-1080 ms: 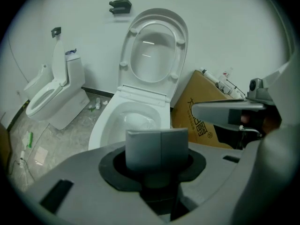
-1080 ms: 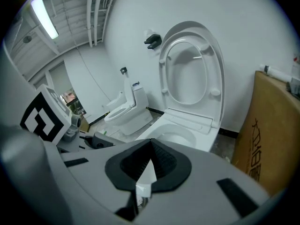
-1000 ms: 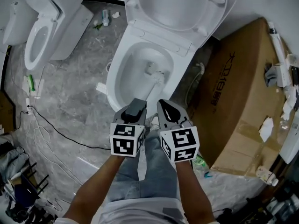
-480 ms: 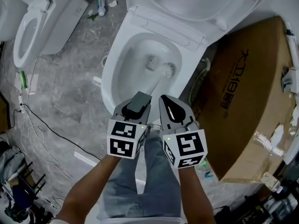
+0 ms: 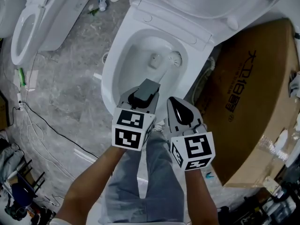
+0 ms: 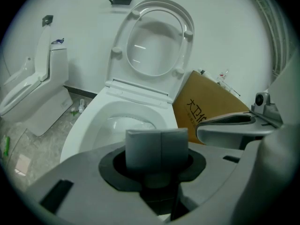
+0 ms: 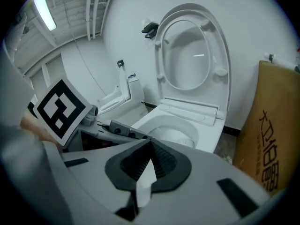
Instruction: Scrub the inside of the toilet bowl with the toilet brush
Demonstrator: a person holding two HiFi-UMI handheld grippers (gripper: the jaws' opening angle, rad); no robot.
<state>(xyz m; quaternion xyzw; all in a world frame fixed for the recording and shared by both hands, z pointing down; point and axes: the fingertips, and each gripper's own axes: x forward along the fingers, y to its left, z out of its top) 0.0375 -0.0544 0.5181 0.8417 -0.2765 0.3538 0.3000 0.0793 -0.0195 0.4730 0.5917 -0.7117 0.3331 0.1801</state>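
The white toilet bowl [image 5: 123,55] stands open with its seat and lid [image 5: 197,3] raised. A white toilet brush [image 5: 174,58] has its head low in the bowl, right of the drain hole, and its handle slants back toward my grippers. My right gripper [image 5: 174,103] hovers over the bowl's near rim, shut on the white handle, which shows between its black jaws [image 7: 149,165]. My left gripper [image 5: 149,86] is close beside it on the left. Its grey pads [image 6: 145,148] are pressed together, with nothing visible between them.
A large cardboard box [image 5: 248,102] leans right of the toilet, with bottles and clutter past it. A second toilet [image 5: 28,27] stands at the left. A cable [image 5: 51,130] trails over the grey marble floor. The person's legs are below the grippers.
The brush head has swept from the middle of the bowl toward its right wall. Both grippers have moved slightly forward and right over the near rim.
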